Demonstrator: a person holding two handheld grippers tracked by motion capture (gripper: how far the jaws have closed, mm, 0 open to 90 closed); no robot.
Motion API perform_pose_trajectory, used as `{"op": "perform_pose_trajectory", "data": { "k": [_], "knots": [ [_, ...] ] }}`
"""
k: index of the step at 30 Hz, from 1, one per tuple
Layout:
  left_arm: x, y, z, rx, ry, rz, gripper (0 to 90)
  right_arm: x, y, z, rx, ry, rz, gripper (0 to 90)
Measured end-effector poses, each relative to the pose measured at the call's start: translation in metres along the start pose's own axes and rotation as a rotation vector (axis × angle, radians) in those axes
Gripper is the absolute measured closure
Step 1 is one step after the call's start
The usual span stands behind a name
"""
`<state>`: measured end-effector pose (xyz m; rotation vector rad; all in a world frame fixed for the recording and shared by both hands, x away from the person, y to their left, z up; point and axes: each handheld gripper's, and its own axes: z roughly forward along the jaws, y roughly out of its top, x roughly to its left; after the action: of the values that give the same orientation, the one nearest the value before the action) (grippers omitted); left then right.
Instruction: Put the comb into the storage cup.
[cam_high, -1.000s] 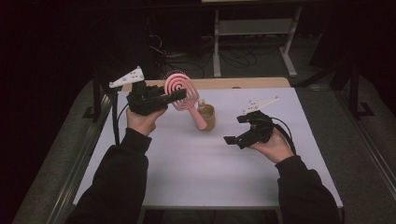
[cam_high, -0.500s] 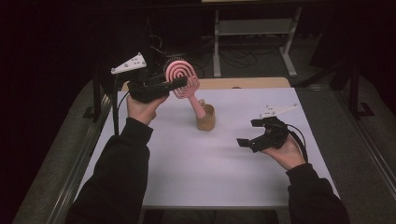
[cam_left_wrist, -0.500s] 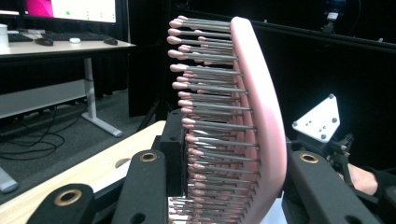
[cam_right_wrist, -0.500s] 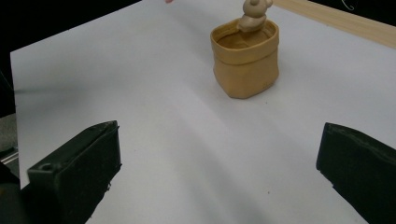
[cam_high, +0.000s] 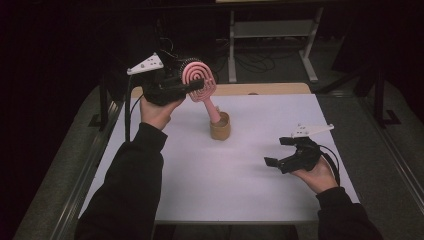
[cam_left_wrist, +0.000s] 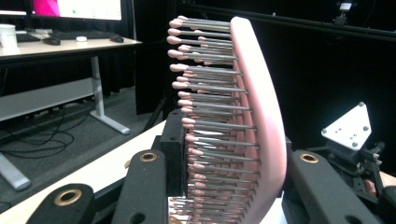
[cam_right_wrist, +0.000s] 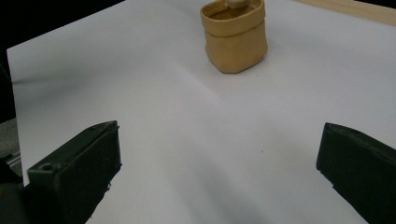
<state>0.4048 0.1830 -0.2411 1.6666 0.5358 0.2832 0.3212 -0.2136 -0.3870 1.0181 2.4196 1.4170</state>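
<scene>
A pink hairbrush (cam_high: 201, 74) stands tilted, its handle end inside a small tan pouch (cam_high: 220, 129) at the middle of the white table (cam_high: 240, 190). My left gripper (cam_high: 196, 87) is shut on the brush head, above and left of the pouch. In the left gripper view the brush (cam_left_wrist: 261, 116) sits edge-on between the jaws of my left gripper (cam_left_wrist: 229, 191), bristles pointing left. My right gripper (cam_high: 276, 151) hovers open over the table's right front, apart from the pouch. In the right gripper view my right gripper (cam_right_wrist: 219, 158) has wide jaws with nothing between them, and the pouch (cam_right_wrist: 236, 37) stands farther ahead.
A wooden strip (cam_high: 270, 89) runs along the table's far edge. Beyond it stands a metal desk frame (cam_high: 270, 30) with cables on the floor. The left gripper view shows a desk with a monitor (cam_left_wrist: 70, 8) and, farther off, the right gripper's plate (cam_left_wrist: 350, 128).
My right gripper has moved to the right and toward the table's front, away from the pouch. The left gripper has lifted the brush head a little.
</scene>
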Motion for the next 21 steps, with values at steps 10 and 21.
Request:
{"op": "perform_pose_trajectory", "data": {
  "k": [10,21],
  "knots": [
    [0.005,-0.003,0.006,0.007,0.047,0.029,62.8,-0.005,-0.024,-0.015,-0.019,-0.036,0.027,0.0],
    [0.011,-0.013,0.021,0.013,0.049,0.036,62.8,-0.010,-0.047,-0.035,-0.081,-0.049,0.060,0.0]
  ]
}}
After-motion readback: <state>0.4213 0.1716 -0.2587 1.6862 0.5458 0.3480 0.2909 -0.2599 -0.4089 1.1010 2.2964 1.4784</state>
